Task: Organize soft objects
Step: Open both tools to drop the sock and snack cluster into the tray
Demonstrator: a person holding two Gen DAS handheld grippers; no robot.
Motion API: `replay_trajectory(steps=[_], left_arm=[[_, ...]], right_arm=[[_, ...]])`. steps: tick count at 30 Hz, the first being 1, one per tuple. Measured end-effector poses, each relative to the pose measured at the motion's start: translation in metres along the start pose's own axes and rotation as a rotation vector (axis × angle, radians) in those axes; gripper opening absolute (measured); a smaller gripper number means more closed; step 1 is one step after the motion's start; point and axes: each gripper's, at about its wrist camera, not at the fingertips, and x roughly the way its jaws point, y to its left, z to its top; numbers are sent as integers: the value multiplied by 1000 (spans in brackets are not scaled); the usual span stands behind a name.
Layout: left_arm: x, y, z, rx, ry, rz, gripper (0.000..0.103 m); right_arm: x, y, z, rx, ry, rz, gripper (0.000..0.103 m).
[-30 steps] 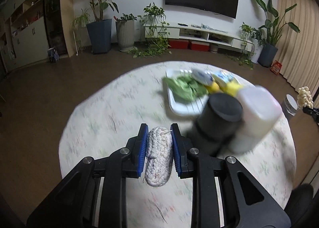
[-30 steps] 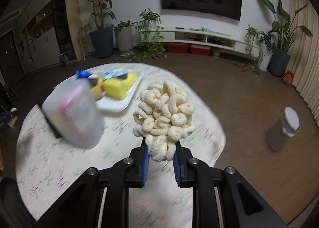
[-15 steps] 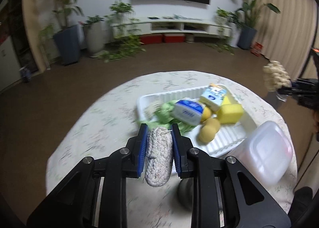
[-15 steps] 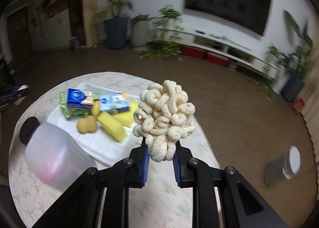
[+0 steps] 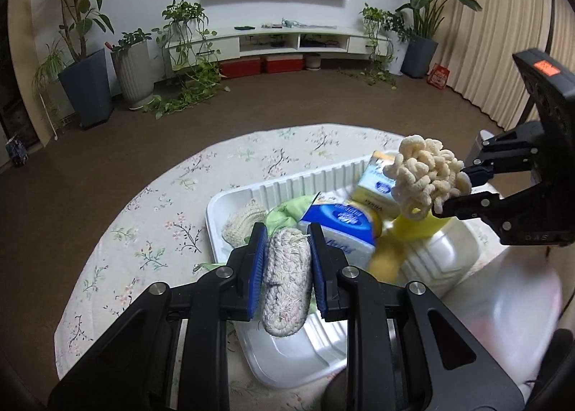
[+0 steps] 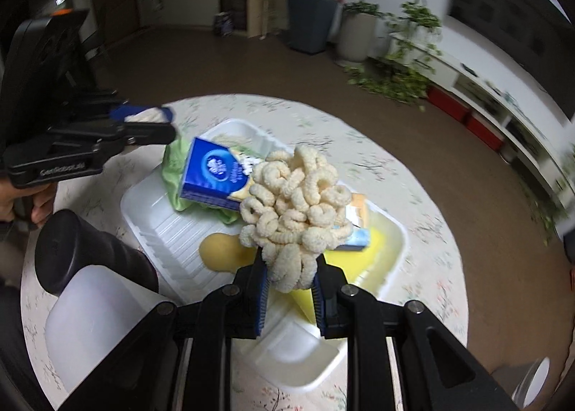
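The braided pad [image 5: 286, 272] looks like rough woven cord, the looped bundle [image 6: 296, 202] nubbly chenille, the tray [image 5: 287, 364] smooth ribbed white plastic, the table [image 5: 151, 231] matt floral cloth.

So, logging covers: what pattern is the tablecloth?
Pale tablecloth with small flower sprigs; left wrist view.

Left hand-held gripper [image 5: 286, 257] clamped, right hand-held gripper [image 6: 289, 291] clamped

Black angular tongs [image 5: 286, 267], blue ribbed pads [image 5: 257, 267], silver screws, orange label.
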Motion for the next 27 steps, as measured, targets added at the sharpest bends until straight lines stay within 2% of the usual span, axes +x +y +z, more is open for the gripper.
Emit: replay_trajectory(steps=[3, 10, 13, 19, 21, 23, 24, 25, 27], left_arm=[[7, 4, -3, -18, -9, 2, 21], [20, 0, -5, 4, 9, -2, 22], [23, 0, -6, 0, 10, -19, 23], [27, -3, -10, 7, 21, -21, 24], [26, -3, -10, 7, 20, -18, 33], [24, -2, -12, 3, 12, -16, 62], [23, -2, -13, -1, 6, -25, 67], [21, -3, -13, -2, -1, -26, 69], [19, -3, -14, -3, -4, -26, 70]], right_arm=[[12, 4, 3, -38, 26, 14, 23], [26, -1, 4, -42, 35, 60, 23], [33, -5, 6, -33, 63, 113, 24], [40, -7, 6, -35, 83, 136, 27], [40, -8, 7, -36, 85, 132, 32], [40, -9, 7, -33, 86, 128, 37], [39, -10, 7, -29, 84, 126, 41], [38, -10, 7, -24, 84, 124, 47], [35, -12, 6, -7, 81, 121, 53]])
